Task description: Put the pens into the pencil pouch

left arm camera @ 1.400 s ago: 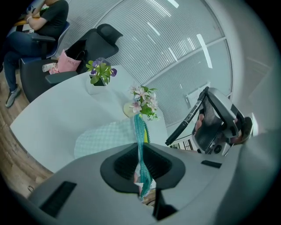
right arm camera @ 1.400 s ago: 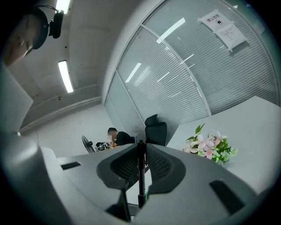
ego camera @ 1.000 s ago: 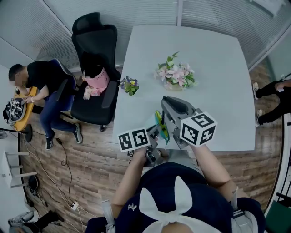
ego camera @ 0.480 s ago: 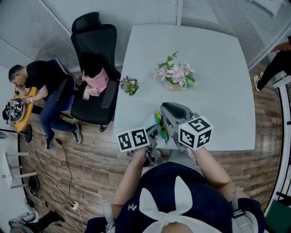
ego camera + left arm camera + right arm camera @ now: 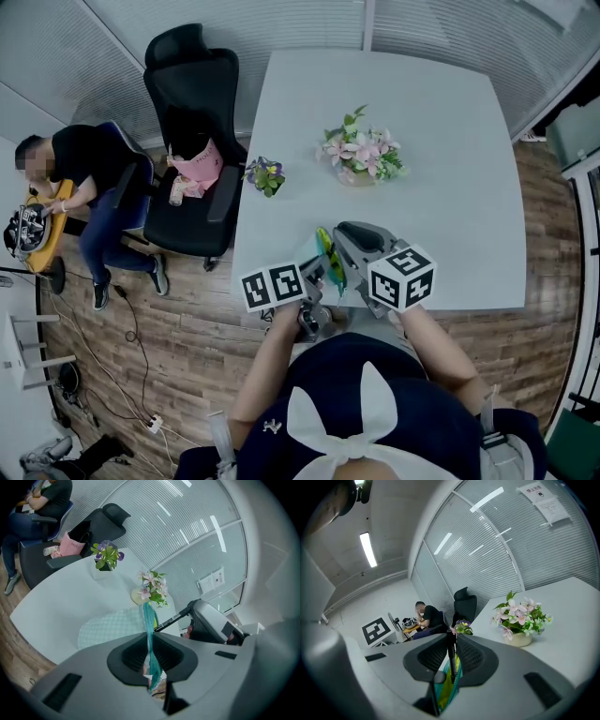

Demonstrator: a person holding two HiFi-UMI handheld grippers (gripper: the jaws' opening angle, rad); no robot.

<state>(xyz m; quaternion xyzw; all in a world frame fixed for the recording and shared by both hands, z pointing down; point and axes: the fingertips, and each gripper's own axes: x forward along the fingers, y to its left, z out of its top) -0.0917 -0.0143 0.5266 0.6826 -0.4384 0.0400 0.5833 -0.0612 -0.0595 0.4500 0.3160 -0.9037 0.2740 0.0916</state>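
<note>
A: Where do we have the pencil pouch (image 5: pixel 149 620)?

B: At the near edge of the bench (image 5: pixel 422 141), held up by its teal zipper edge. Our left tongs (image 5: pixel 149 660) are pinched tight on that edge, with the fabric running up between the pads.

A: And the pen (image 5: pixel 450 641)?

B: It's a slim black one, clamped in our right tongs (image 5: pixel 451 656) just above the pouch's open mouth. We see yellow lining below it.

A: How will they handle?

B: The pouch looks soft and limp, so we judge it sags unless we grip the rim by the zipper, as we do. The pen is light, stiff and probably slick. We hold it along its barrel, and a loose pinch could let it swivel.

A: The surface?

B: Smooth, pale and mostly bare. There's a flower pot (image 5: pixel 361 157) mid-bench and a small purple plant (image 5: pixel 265 175) at its left edge, both well apart from us.

A: The room?

B: Glass walls with blinds, a wood floor (image 5: pixel 159 337), a black chair (image 5: pixel 192 131) holding a pink bag (image 5: pixel 197 164), and a seated person (image 5: pixel 84 178) further off.
</note>
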